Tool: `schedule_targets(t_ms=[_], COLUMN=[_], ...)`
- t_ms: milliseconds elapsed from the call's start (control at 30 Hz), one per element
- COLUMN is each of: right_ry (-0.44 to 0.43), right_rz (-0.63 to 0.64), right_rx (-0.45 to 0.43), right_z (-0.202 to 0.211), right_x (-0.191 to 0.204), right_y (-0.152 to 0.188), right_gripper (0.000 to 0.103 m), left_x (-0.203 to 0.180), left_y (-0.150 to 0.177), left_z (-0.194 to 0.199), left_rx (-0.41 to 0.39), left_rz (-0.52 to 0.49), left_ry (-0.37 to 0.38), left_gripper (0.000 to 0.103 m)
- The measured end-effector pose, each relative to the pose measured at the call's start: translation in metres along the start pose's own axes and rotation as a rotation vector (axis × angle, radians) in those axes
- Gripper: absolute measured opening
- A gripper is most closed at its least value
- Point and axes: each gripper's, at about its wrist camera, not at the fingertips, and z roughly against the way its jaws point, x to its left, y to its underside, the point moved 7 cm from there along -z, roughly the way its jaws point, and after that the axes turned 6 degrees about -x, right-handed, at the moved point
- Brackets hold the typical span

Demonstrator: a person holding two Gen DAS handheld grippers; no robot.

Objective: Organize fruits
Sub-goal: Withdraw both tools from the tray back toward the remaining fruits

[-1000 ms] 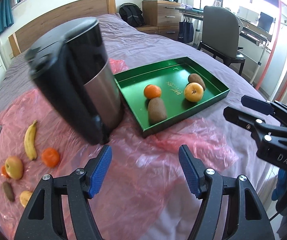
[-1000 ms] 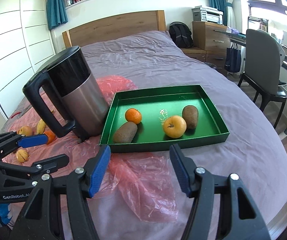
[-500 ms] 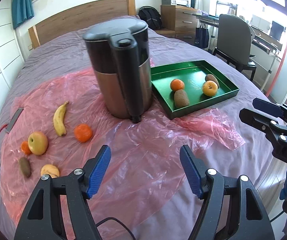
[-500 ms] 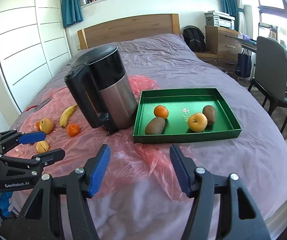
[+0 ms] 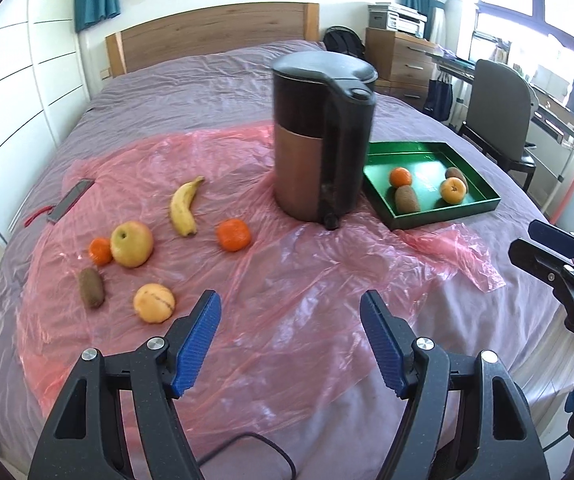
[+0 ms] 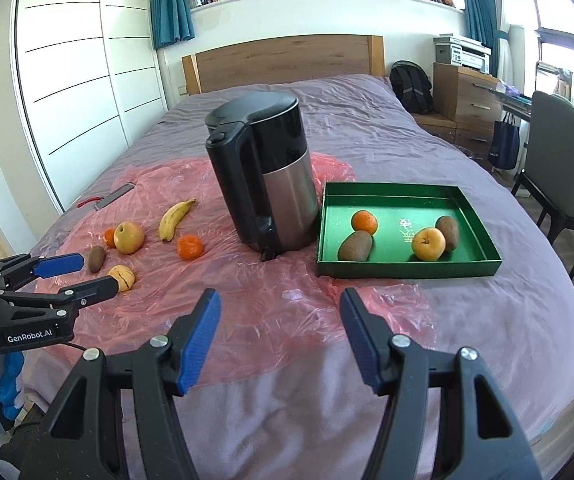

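Black left hand-held gripper (image 6: 75, 274) marked "GenRobot.AI"; both hand-held grippers gape half-open, empty.

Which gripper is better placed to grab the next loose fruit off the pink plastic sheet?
Left, probably. The left gripper is empty, and the scored pale orange fruit lies just beyond its fingers; the right gripper faces the green rectangular tray.

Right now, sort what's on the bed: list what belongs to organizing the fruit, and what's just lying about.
Belongs:
green tray
banana
apple
loose tangerine
small tangerine
loose kiwi
pale orange

Lying about:
kettle
pink plastic sheet
flat grey object
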Motion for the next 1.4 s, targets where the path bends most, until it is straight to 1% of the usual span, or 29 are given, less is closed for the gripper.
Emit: schedule_targets(t_ms=[100,467,633,867,1000,1100,1400], right_ry=[-0.01,-0.048,-0.064,-0.096,-0.116,-0.135,-0.172], right_rz=[0.006,0.038,0.064,0.089,0.1,0.104,0.112], right_rx=[-0.002,0.004,0.021,0.053,0.078,0.101,0.165], right_z=[0.006,0.014,0.008,-0.009,-0.025,-0.042,-0.09], right_x=[0.013,0.057,0.075,0.093,0.102,0.109,0.127], right_y=[0.001,-0.002,0.0,0.005,0.01,0.013,0.023], right_gripper=[0.053,0.053,0.053,0.054,0.054,0.054,0.054], left_x=[0.02,0.101,0.133,0.176,0.188,0.19,0.18], left_y=[0.005,0.027,0.044,0.065,0.071,0.075,0.086], left_z=[0.011,0.049,0.052,0.047,0.038,0.026,-0.019], left_rx=[-0.013,-0.074,-0.069,-0.04,-0.023,0.001,0.072], left_rz=[0.028,0.137,0.194,0.289,0.317,0.32,0.31], left_ry=[-0.019,-0.107,-0.143,-0.197,-0.213,-0.207,-0.137], left_gripper=[0.072,0.072,0.072,0.072,0.072,0.072,0.072])
